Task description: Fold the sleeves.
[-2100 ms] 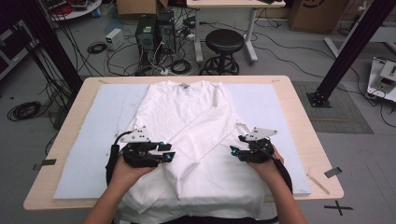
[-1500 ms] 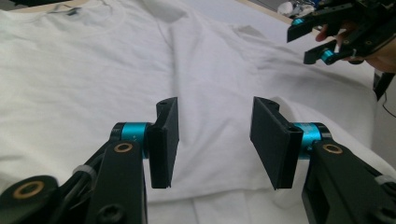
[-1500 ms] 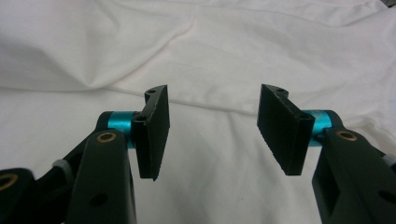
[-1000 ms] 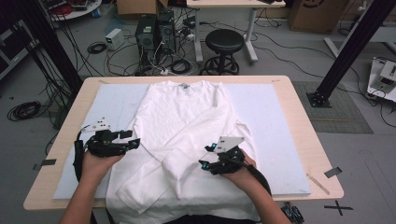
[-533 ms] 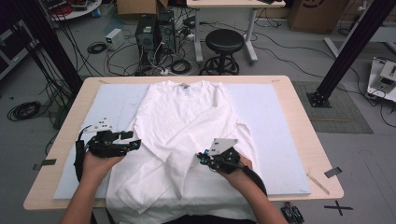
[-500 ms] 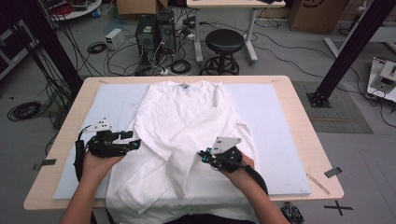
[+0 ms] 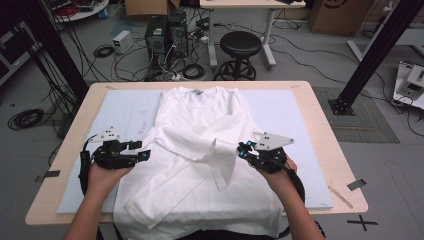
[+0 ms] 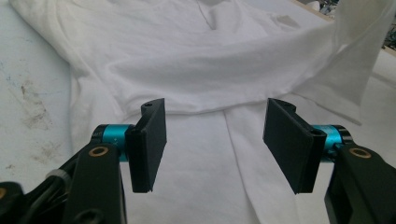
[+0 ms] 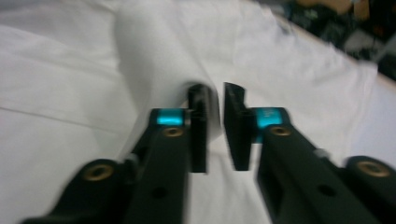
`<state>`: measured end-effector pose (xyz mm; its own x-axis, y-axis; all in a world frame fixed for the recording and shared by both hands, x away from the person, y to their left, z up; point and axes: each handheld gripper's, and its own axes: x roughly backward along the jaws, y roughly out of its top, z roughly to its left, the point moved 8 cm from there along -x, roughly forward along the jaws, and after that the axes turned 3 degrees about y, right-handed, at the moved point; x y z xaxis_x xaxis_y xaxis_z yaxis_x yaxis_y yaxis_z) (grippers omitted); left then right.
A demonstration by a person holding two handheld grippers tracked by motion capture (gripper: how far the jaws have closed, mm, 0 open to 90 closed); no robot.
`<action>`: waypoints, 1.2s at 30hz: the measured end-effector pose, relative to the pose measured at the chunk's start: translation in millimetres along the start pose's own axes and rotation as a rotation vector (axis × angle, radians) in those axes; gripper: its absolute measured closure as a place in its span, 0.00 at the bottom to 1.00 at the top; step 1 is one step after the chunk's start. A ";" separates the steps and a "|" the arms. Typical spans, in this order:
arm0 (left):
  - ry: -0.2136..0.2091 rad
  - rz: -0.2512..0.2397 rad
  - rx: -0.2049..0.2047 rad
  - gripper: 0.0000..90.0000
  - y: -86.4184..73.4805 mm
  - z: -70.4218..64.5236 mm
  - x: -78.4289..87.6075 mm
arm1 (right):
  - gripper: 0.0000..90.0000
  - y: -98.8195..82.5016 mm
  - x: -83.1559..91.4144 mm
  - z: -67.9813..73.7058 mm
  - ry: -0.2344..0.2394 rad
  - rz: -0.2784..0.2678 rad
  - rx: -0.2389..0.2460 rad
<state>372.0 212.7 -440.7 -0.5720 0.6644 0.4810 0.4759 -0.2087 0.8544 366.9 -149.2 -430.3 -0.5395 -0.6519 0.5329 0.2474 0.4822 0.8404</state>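
Observation:
A white T-shirt (image 7: 200, 120) lies flat on a pale blue mat (image 7: 125, 107), collar at the far side. Its right sleeve (image 7: 220, 167) is folded across the chest; in the left gripper view that sleeve flap (image 8: 355, 60) stands partly raised. My left gripper (image 7: 140, 150) rests at the shirt's left edge, open wide over the cloth (image 8: 215, 135). My right gripper (image 7: 243, 149) hovers just right of the folded sleeve. Its jaws have just been opening and stand a narrow gap apart (image 9: 214, 130), with a fold of white cloth by the left jaw's tip.
The mat covers most of the wooden table (image 7: 320, 115). Behind the table stand a black stool (image 7: 241, 47), computer towers (image 7: 167, 32) and loose cables on the floor. A black frame leg (image 7: 370, 55) rises at the right.
My right gripper has moved right and away from the person, off the shirt's middle, leaving the sleeve folded across the chest. The left gripper has kept still.

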 end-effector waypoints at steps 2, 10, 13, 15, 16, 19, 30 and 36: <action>0.003 0.002 -0.002 0.44 0.1 -0.1 -0.2 | 0.82 -9.5 -4.8 -5.8 -0.011 0.033 -0.024; 0.006 -0.005 0.003 0.44 0.8 0.8 0.5 | 0.73 -11.7 19.4 -28.4 -0.087 -0.017 -0.079; 0.005 -0.003 0.000 0.44 -0.1 0.8 0.6 | 0.71 -4.5 21.9 -12.0 -0.051 -0.024 -0.036; 0.005 -0.006 0.000 0.44 0.3 0.8 0.3 | 0.71 -4.3 21.2 -1.1 -0.025 -0.012 -0.016; 0.005 -0.006 0.000 0.44 0.3 0.8 0.3 | 0.71 -4.3 21.2 -1.1 -0.025 -0.012 -0.016; 0.000 -0.010 -0.007 0.44 1.2 0.3 0.1 | 0.70 -7.1 17.7 14.1 0.007 0.010 0.006; -0.009 -0.024 -0.016 0.44 2.6 -0.3 2.0 | 0.68 -30.1 -7.8 46.6 0.110 0.109 0.049; -0.014 -0.019 -0.021 0.44 1.5 -2.8 1.1 | 0.81 -52.7 -42.2 57.7 0.190 0.229 0.044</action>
<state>370.2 211.1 -438.3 -0.5718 0.6780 0.4620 0.4510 -0.2106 0.8673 330.2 -113.3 -502.8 -0.3126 -0.6188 0.7206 0.3077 0.6518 0.6932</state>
